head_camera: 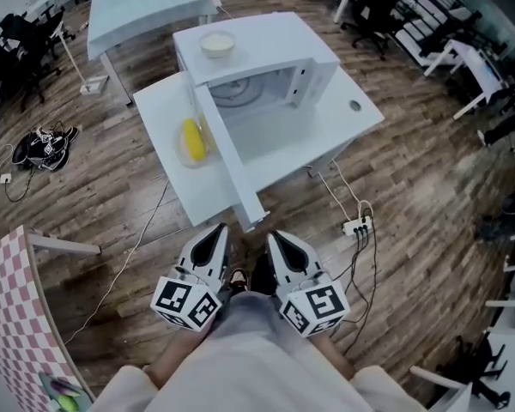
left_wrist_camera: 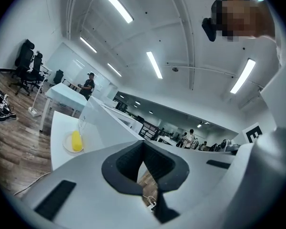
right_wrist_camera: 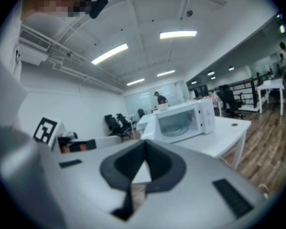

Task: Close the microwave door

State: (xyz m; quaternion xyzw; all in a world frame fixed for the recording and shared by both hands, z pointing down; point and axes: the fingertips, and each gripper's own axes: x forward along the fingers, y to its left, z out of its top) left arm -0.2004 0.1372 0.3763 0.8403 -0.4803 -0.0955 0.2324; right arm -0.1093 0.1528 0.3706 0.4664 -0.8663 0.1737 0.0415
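Left gripper (left_wrist_camera: 143, 148): jaws together, nothing between them. Right gripper (right_wrist_camera: 145, 148): same, jaws closed on nothing. In the head view both sit low and side by side, close against the person's body, with tips pointing toward the table. Neither touches the door.

Microwave (head_camera: 279, 63) sits on a white table (head_camera: 326, 125). Its door (head_camera: 227, 153) is swung wide open toward the person, hinged on the left, with its free end reaching past the table's near edge. The cavity is exposed and the glass turntable (head_camera: 236, 93) is visible inside. The right gripper view looks at the microwave front across the table, well apart from it.

Other items:
- White bowl (head_camera: 217, 44) on top of the microwave.
- Plate (head_camera: 180, 154) on the table just left of the open door, carrying a yellow food item (head_camera: 193, 140); can't tell what kind. The left gripper view shows the same plate beside the door's outer face.
- Power strip (head_camera: 358, 226) on the wood floor right of the table, cables running to it.
- Second white table (head_camera: 146, 3) behind the first.
- Pink-and-white checkered cloth (head_camera: 13, 316) at lower left.
- Black office chairs (head_camera: 373, 7) at upper right.
- A person (left_wrist_camera: 89, 84) stands far back in the room.
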